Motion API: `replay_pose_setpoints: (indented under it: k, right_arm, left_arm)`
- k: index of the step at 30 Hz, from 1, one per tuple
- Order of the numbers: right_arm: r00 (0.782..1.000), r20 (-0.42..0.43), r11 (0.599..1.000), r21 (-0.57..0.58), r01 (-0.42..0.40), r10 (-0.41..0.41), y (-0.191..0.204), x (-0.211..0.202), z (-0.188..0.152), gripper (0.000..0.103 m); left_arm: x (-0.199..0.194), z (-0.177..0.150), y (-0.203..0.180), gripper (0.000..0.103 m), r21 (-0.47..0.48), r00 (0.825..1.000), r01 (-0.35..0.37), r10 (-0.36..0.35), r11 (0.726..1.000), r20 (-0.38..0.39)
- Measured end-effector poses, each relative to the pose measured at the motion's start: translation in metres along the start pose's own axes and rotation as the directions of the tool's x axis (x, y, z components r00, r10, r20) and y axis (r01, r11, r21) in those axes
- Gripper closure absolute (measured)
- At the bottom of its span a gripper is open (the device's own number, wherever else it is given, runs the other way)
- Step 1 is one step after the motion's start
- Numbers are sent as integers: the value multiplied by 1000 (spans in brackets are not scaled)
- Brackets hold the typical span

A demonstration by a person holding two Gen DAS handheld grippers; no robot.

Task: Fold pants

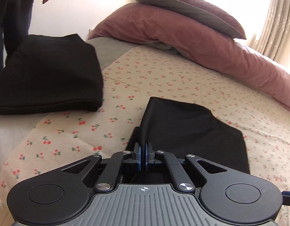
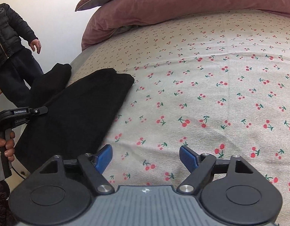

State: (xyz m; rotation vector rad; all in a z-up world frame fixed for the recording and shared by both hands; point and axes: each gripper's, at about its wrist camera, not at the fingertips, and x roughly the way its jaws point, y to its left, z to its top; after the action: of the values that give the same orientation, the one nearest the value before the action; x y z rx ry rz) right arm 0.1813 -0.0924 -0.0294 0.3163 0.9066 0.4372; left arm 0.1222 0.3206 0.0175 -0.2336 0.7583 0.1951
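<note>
Black pants (image 1: 184, 130) lie on the cherry-print bedspread (image 1: 163, 79), partly folded. My left gripper (image 1: 143, 148) is shut on the near edge of the pants, its blue pads pinching the fabric. In the right wrist view the same pants (image 2: 82, 109) stretch away on the left, with the left gripper (image 2: 38, 111) at their edge. My right gripper (image 2: 146, 156) is open and empty over the bedspread (image 2: 201, 94), just right of the pants.
A folded black garment (image 1: 48, 71) lies at the bed's left edge. Pink duvet (image 1: 192, 43) and a pillow (image 1: 182, 5) are piled at the far side. A person in dark clothes (image 2: 11, 43) stands left of the bed. Curtains (image 1: 277, 18) hang at right.
</note>
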Motion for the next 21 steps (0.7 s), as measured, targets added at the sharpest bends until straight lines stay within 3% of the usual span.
replay_pose_setpoints:
  k: [3, 4, 6, 10, 15, 21]
  right_arm:
    - [999, -21, 999, 30, -30, 30, 3, 8, 0, 22]
    - [999, -23, 998, 44, -47, 48, 5, 10, 1, 22]
    - [995, -21, 993, 79, -93, 95, 8, 14, 3, 22]
    - [980, -23, 969, 157, -191, 197, 14, 24, 1, 24]
    - [969, -32, 951, 204, -233, 245, 23, 47, -2, 36]
    - [958, -4, 920, 278, -275, 287, 26, 63, 4, 42]
  left_arm:
    - [8, 0, 14, 78, -7, 999, 23, -23, 1000, -31]
    - [11, 0, 18, 62, -21, 998, 40, -41, 999, -42]
    - [18, 1, 28, 41, -56, 993, 92, -95, 994, -67]
    - [40, -2, 45, 42, -180, 967, 202, -225, 963, -120]
    - [64, -8, 60, 46, -322, 914, 332, -387, 887, -124]
    - [77, -11, 65, 47, -388, 884, 391, -458, 835, -95]
